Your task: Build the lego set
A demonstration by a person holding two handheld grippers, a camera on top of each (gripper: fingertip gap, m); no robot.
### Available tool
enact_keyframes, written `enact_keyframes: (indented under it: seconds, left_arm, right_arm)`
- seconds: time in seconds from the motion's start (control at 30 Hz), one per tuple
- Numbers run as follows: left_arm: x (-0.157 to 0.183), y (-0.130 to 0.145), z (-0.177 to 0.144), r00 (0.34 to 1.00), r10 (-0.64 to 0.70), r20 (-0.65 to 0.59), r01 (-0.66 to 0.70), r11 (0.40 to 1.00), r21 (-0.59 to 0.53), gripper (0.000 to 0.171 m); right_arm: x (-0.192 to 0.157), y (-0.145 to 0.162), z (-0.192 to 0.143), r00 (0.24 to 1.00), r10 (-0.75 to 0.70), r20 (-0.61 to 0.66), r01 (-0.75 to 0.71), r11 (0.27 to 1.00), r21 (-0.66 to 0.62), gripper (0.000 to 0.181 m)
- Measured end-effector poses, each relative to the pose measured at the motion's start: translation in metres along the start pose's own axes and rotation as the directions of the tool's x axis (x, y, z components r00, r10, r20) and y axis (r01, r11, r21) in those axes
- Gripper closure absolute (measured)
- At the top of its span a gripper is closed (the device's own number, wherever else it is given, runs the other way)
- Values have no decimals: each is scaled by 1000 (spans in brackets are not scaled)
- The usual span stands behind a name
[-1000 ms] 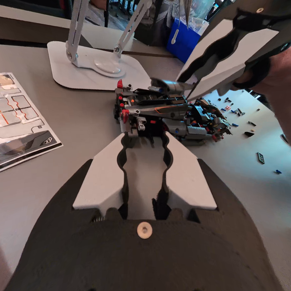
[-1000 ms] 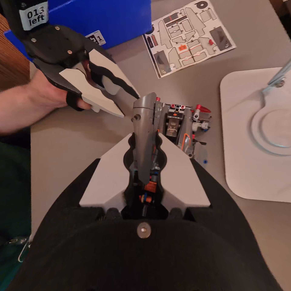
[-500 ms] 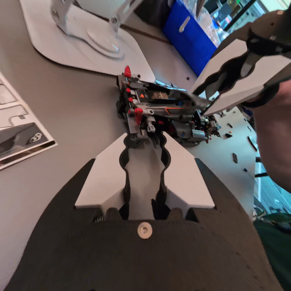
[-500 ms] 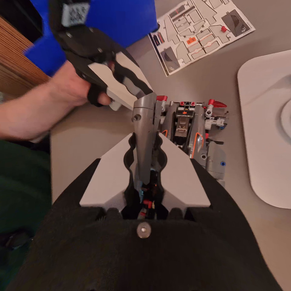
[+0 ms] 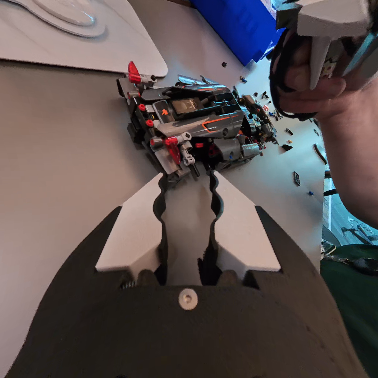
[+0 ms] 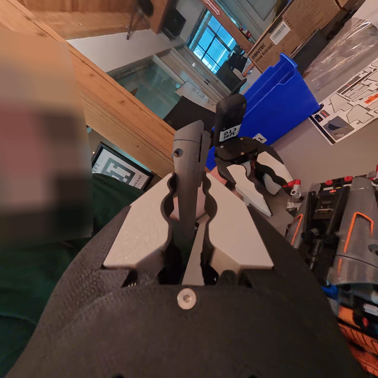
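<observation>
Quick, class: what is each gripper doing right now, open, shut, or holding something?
Left gripper: open, holding nothing, tips at the Lego car.
Right gripper: shut on a grey panel piece.

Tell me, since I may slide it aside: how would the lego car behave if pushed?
The lego car would probably slide rather than roll: no wheels show. Small protruding pieces, like the red fin, might snap off. It rests flat, so tipping seems unlikely.

The loose pieces (image 5: 286,131) beyond the lego model (image 5: 194,126) are too small to identify. The model's right side (image 6: 347,255) is cut off by the frame edge.
</observation>
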State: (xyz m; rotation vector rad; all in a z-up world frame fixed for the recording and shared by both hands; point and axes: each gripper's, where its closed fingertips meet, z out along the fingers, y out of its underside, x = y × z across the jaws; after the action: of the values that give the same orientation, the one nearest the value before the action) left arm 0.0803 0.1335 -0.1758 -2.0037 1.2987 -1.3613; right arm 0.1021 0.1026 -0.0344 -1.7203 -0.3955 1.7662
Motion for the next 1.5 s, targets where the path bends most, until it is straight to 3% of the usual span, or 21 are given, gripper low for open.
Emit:
enact_keyframes:
  seconds: [0.2, 0.63, 1.2, 1.3, 1.4, 1.5]
  left_arm:
    - [31, 13, 12, 998, 28, -61, -30, 999, -30, 132]
    - [69, 27, 21, 983, 67, -173, -78, 995, -58, 128]
    - [54, -19, -10, 976, 166, -139, -157, 985, 75, 128]
    - [50, -27, -10, 971, 208, -117, -202, 977, 61, 129]
    - [43, -29, -8, 961, 258, -98, -258, 966, 15, 131]
    - [45, -21, -3, 950, 269, -158, -277, 960, -35, 133]
  right_arm:
    - [-15, 9, -9, 999, 0, 41, 0, 1000, 5, 158]
    - [-29, 32, -36, 999, -21, -39, 21, 1000, -8, 158]
    - [-28, 35, -34, 999, 28, -16, -28, 1000, 14, 158]
    - [-21, 37, -34, 997, 23, -71, -23, 1000, -1, 158]
    - [-6, 42, -38, 977, -13, -213, 2, 999, -52, 158]
    - [2, 49, -42, 951, -47, -305, 15, 994, -106, 158]
